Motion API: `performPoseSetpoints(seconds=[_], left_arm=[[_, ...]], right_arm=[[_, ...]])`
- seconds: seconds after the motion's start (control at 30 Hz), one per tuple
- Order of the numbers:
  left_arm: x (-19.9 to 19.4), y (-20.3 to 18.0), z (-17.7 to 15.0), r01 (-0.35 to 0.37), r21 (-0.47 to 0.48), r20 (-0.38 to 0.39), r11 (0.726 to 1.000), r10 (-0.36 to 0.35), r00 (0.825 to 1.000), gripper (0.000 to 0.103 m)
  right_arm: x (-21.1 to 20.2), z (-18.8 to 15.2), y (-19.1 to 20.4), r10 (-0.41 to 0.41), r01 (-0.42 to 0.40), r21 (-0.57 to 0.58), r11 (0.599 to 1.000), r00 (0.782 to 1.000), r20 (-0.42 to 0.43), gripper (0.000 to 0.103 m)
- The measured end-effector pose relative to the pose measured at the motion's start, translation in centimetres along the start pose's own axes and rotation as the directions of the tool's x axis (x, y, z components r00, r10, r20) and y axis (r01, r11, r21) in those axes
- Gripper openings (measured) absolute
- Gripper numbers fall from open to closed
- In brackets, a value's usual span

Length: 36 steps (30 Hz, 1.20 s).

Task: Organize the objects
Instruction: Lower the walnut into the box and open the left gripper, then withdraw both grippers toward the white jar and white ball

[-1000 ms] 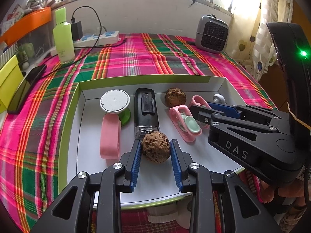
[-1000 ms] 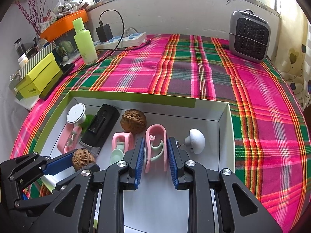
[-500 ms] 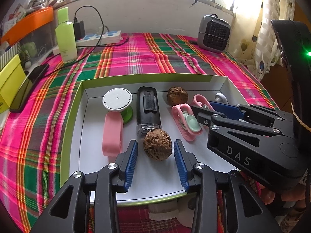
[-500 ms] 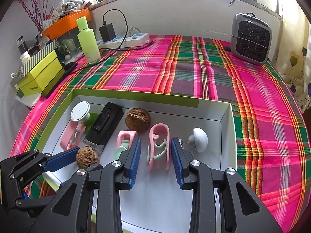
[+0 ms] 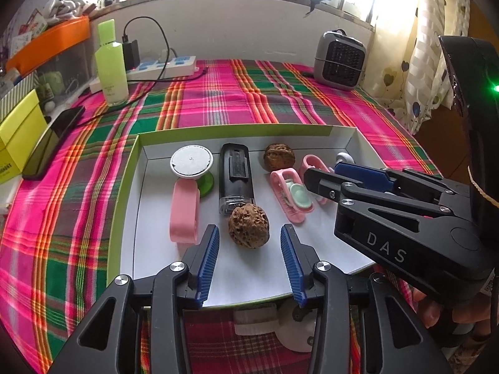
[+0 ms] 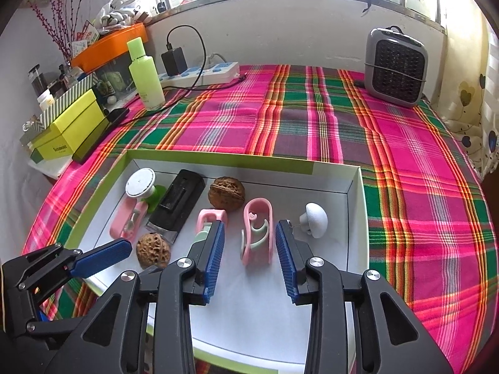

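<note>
**Both grippers letting go inside the tray**

The white tray (image 6: 354, 205), with its green outer rim, fills the lower half of both views and already carries the small things. In the right wrist view they run from centre left to centre right: a white round-topped piece (image 6: 140, 182) on a green base, a pink clip (image 6: 128, 222) below it, a black rectangular device (image 6: 179, 202), a smooth walnut (image 6: 226, 197), a pink-and-mint clip (image 6: 207, 221), a pink looped clip (image 6: 257, 229) and a white mushroom-shaped knob (image 6: 315, 219).

The left gripper (image 5: 249, 260) sits at the lower centre of its view, its jaws opening, with the rough walnut (image 5: 248, 226) resting on the tray floor between the blue pads, gaps showing on both sides. The right gripper (image 6: 249, 257) is likewise opening around the pink looped clip, which lies flat and untouched between its pads.

Judging by this, both pieces have been set down and the sorting looks nearly complete; nothing loose is visible on the plaid cloth (image 6: 312, 124) outside the tray.

Along the upper part of the right wrist view stand a green bottle (image 6: 145, 74), a power strip (image 6: 205, 71) with a black charger, a yellow-green box (image 6: 71, 131) and a small grey heater (image 6: 394, 67), all well apart from the tray. The main hazard is crowding: the two grippers sit close together, and withdrawing could nudge neighbouring clips.
</note>
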State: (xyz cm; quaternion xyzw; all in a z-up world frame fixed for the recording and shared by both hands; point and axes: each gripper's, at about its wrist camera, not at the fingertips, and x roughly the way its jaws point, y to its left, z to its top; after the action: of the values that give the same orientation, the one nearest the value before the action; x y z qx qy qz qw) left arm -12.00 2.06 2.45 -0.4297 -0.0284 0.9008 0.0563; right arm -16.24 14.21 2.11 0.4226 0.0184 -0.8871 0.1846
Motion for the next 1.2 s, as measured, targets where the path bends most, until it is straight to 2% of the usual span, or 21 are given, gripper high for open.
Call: performPoseSetpoints(seconds=[0.77,1.2], left_arm=[[-3.2,-0.2,-1.6,-0.009,-0.007,0.038,1.000,0.009,0.999,0.040],[-5.4,-0.5,-3.2,-0.014,-0.003,0.068,1.000,0.014,0.998,0.040]], right_arm=[[-3.5,-1.5,0.9,0.000,0.000,0.010,1.000,0.999,0.047,0.036],[-6.1,-3.5,1.6,-0.010,0.008,0.021,1.000,0.997,0.081,0.036]])
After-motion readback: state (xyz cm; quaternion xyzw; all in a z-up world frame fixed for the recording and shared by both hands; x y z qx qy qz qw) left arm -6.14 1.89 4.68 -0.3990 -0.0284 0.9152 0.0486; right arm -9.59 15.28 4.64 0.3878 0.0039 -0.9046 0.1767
